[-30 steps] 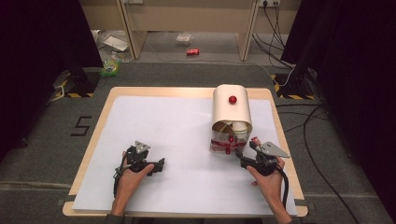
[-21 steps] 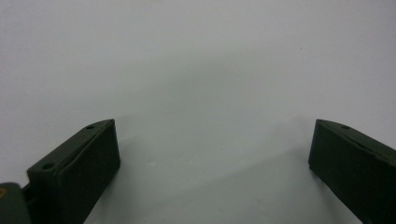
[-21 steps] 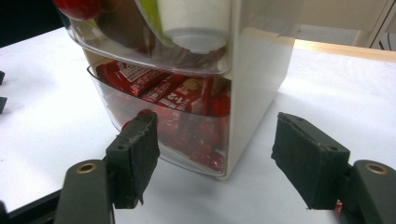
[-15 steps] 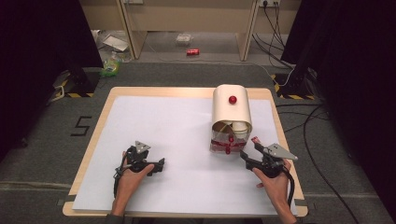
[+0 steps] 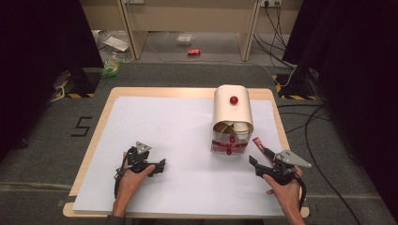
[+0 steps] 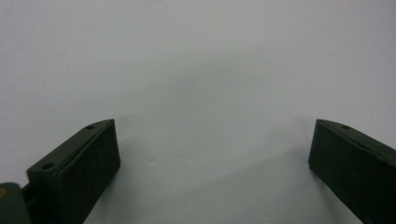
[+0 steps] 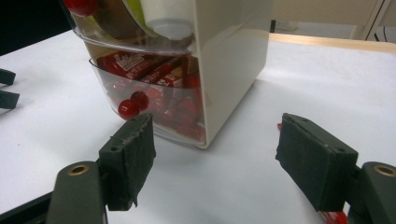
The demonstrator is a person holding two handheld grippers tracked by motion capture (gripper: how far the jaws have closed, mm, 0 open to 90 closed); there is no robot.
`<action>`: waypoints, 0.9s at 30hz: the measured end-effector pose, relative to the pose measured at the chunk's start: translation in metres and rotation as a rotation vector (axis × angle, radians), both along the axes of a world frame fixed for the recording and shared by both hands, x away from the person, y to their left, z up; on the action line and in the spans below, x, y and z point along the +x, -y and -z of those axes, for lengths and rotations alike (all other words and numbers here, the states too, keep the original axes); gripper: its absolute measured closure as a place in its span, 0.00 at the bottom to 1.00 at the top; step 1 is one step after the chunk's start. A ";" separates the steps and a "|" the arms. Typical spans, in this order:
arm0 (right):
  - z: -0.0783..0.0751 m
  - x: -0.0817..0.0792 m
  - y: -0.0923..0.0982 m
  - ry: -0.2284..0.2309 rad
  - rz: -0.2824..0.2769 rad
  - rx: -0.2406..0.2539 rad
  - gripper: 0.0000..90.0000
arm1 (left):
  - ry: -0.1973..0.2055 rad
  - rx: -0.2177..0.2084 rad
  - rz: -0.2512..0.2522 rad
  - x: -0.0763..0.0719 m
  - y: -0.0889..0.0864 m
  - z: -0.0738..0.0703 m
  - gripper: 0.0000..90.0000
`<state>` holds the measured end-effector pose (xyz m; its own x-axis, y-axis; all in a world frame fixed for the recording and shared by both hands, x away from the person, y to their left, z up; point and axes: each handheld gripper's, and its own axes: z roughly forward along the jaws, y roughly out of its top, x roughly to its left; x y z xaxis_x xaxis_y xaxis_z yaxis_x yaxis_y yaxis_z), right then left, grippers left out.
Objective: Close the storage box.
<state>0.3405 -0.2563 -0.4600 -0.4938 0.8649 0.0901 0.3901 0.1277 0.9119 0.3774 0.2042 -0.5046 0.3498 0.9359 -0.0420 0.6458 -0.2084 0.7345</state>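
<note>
A cream box [image 5: 233, 110] with a red knob [image 5: 233, 99] on top stands at the right of the white sheet [image 5: 178, 131]. Its clear lower drawer [image 7: 159, 81] holds red packets and has red knobs [image 7: 129, 107] on its front. A red packet [image 5: 263, 146] lies on the sheet just right of the box. My right gripper [image 5: 256, 165] is open a short way in front of the box, nothing between its jaws [image 7: 215, 140]; a bit of red [image 7: 335, 217] peeks from under one jaw. My left gripper [image 5: 161, 165] is open over bare sheet [image 6: 212, 140].
The wooden table edge [image 5: 96, 140] frames the sheet. On the floor beyond lie a red can [image 5: 193, 52], litter [image 5: 111, 67] and cables [image 5: 319, 140]. The other gripper [image 7: 7, 88] shows far off at the left of the right gripper view.
My right gripper has drawn back from the box toward the near edge of the table. The left gripper has stayed where it was.
</note>
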 end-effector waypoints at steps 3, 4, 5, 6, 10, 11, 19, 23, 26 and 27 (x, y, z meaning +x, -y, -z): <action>0.001 -0.004 0.005 0.000 0.006 -0.004 0.31 | 0.002 0.004 -0.002 0.000 0.001 0.000 0.01; 0.002 -0.006 0.007 0.000 0.006 -0.011 0.31 | 0.002 0.006 -0.002 0.000 0.001 0.000 0.01; 0.003 -0.007 0.008 -0.004 0.004 -0.009 0.31 | 0.000 0.005 -0.002 0.000 0.001 0.000 0.01; 0.004 -0.008 0.009 -0.012 0.002 -0.004 0.31 | 0.000 0.004 -0.002 0.000 0.001 0.000 0.01; 0.004 -0.011 0.011 -0.015 -0.004 -0.009 0.30 | 0.000 0.005 -0.001 0.000 0.001 0.000 0.01; 0.004 -0.012 0.012 -0.013 -0.004 -0.012 0.30 | 0.001 0.004 -0.001 0.000 0.001 0.000 0.01; 0.003 -0.024 0.014 -0.016 -0.007 -0.030 0.29 | 0.000 0.002 -0.001 0.000 0.000 0.000 0.01; 0.004 -0.028 0.015 -0.032 0.005 -0.054 0.29 | 0.001 0.002 0.000 0.000 0.001 0.000 0.01; 0.005 -0.030 0.018 -0.047 0.009 -0.054 0.29 | 0.000 0.003 -0.001 0.000 0.001 0.000 0.01; 0.005 -0.031 0.019 -0.050 0.011 -0.058 0.29 | 0.000 0.003 -0.001 0.000 0.001 0.000 0.01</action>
